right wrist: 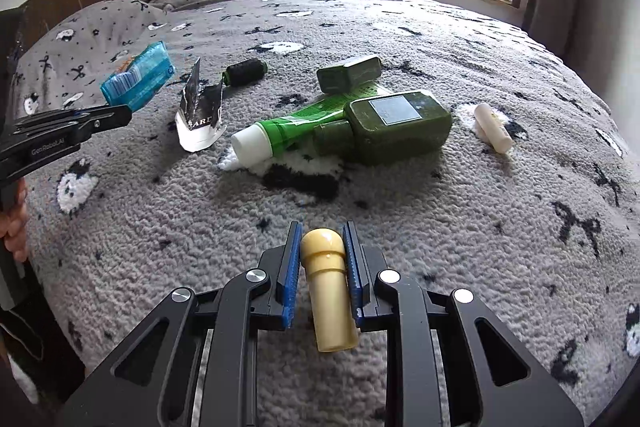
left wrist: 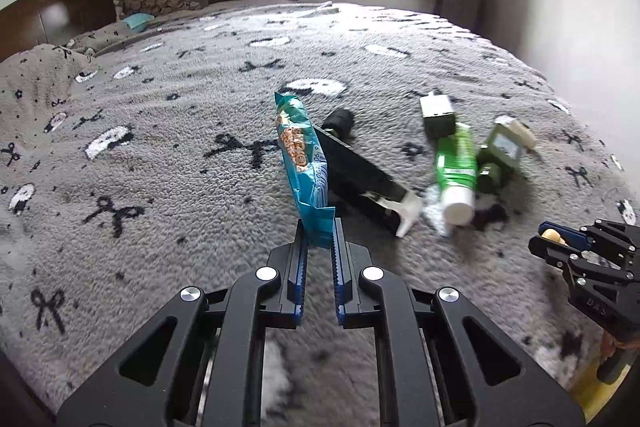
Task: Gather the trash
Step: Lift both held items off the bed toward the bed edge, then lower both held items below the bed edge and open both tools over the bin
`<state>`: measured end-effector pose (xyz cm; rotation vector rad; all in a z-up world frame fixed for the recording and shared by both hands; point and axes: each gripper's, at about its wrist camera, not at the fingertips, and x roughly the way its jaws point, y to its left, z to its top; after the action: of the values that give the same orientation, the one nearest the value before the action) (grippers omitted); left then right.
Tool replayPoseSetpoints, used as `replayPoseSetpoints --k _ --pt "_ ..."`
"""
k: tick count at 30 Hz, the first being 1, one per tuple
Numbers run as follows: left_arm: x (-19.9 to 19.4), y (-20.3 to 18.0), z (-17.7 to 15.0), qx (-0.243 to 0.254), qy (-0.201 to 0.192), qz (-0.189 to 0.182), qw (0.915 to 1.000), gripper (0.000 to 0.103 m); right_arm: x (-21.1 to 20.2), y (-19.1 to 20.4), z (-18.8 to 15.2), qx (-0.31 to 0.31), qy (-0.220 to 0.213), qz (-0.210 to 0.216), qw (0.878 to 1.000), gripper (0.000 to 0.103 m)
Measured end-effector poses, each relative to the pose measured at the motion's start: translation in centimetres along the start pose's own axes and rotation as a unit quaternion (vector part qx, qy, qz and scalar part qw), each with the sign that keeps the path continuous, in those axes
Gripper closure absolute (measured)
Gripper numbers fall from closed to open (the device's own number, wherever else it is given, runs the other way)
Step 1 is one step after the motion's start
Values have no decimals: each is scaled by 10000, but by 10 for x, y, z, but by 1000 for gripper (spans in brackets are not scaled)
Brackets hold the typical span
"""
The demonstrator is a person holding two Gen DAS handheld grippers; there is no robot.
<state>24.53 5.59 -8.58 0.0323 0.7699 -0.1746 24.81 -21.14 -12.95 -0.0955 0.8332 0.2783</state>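
We've got left gripper (left wrist: 319, 239) pinching tail end of blue snack wrapper (left wrist: 300, 155), rest sticking forward past tips. Right gripper (right wrist: 322, 247) clamped on cream tube (right wrist: 326, 283) lengthwise. Beyond on grey blanket (right wrist: 440, 227): green tube (right wrist: 288, 131), dark green bottle (right wrist: 392, 131).

On the blanket (right wrist: 400, 227), the tube (right wrist: 288, 127) lies between the torn box (right wrist: 200, 115) and bottle (right wrist: 396, 127).

blurred: green tube (left wrist: 456, 163), green bottle (left wrist: 500, 155) | unreadable: blue wrapper (left wrist: 300, 155) print

Open blanket (right wrist: 460, 227) before green bottle (right wrist: 396, 131)
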Motion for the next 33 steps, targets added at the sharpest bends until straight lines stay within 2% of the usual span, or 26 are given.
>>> replayPoseSetpoints --k 11,22,28,33 --pt "-95 -50 -53 225 -390 -498 9977 93 -82 3 -48 118 -327 -118 9993 81" --pt "-162 -88 -127 478 -454 -866 9941 93 -157 26 -111 -50 -626 15 9980 81" --pt "-180 -105 -171 621 -267 -1093 9917 93 -168 39 -143 -111 -506 120 9986 81" --pt "-172 -121 -211 750 204 -1321 9882 93 -148 42 -171 -27 -41 187 9998 81"
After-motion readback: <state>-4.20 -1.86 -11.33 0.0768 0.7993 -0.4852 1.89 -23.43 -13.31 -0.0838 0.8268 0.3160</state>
